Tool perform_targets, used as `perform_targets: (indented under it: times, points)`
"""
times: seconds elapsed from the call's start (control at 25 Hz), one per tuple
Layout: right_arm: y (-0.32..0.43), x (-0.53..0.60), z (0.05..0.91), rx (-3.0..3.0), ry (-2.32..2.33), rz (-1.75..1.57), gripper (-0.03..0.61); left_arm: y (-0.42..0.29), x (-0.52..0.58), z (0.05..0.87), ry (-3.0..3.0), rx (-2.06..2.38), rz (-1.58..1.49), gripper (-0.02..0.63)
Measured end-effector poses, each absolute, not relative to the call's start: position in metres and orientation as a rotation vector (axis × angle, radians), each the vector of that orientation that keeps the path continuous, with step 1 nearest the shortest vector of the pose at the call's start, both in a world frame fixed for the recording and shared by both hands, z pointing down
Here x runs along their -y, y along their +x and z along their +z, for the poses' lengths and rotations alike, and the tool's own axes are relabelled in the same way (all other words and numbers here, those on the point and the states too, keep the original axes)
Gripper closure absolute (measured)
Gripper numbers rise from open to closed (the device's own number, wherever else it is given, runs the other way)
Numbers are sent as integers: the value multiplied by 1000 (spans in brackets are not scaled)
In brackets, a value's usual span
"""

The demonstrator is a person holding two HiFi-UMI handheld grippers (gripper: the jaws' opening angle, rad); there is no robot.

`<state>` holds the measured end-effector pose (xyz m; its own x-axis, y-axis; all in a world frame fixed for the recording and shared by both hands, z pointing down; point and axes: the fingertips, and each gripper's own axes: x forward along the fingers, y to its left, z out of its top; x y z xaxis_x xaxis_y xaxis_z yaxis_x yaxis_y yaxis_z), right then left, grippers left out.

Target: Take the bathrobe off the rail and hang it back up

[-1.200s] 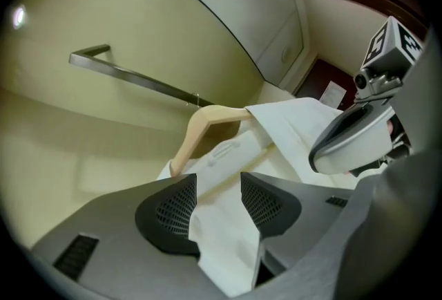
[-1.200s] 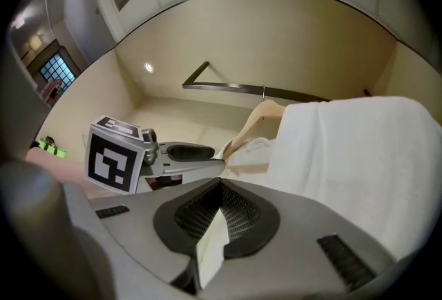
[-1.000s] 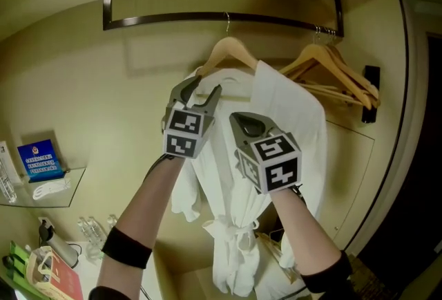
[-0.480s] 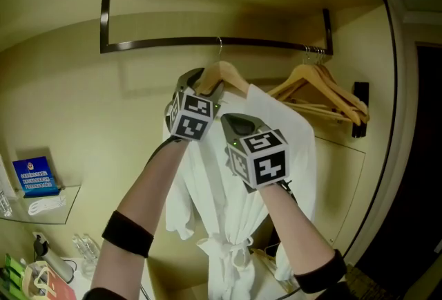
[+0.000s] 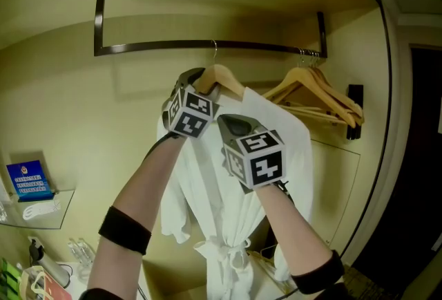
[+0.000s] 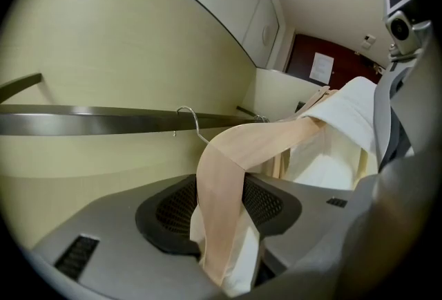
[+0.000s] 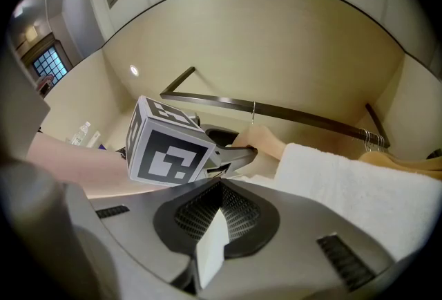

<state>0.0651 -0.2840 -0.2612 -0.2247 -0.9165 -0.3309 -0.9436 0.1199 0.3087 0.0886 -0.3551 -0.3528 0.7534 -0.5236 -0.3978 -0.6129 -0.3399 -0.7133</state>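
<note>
White bathrobe (image 5: 293,139) hangs from a wooden hanger (image 5: 224,77) high against the pale yellow wall. The hanger's wire hook reaches up to the dark metal rail (image 5: 152,48), though I cannot tell whether it sits over the bar. The robe's belt is tied at the waist below, and its cloth drapes down between the person's two raised forearms.

The left gripper (image 6: 219,202) is up at the hanger's left shoulder. Its fingers (image 6: 166,212) have just been closing and are clamped on the hanger's wooden arm, with a bit of white cloth caught alongside. The right gripper (image 7: 210,243) sits just beside and below it. Its fingers (image 7: 242,216) are together, pinching a thin fold of the robe's cloth.

Further right along the rail hang several bare wooden hangers (image 5: 318,88), well apart from the robe's hanger. At the lower left a glass shelf (image 5: 48,209) juts from the wall, carrying a blue card (image 5: 27,177) that stands upright. A dark band (image 5: 124,229) wraps the left forearm.
</note>
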Motion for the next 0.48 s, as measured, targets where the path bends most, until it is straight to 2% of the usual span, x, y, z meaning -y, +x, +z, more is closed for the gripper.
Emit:
perform_targets:
  times: [0.48]
  points:
    - [66, 279, -263, -2303, -1897, 695, 554, 90, 358, -357, -2013, -907, 133, 417]
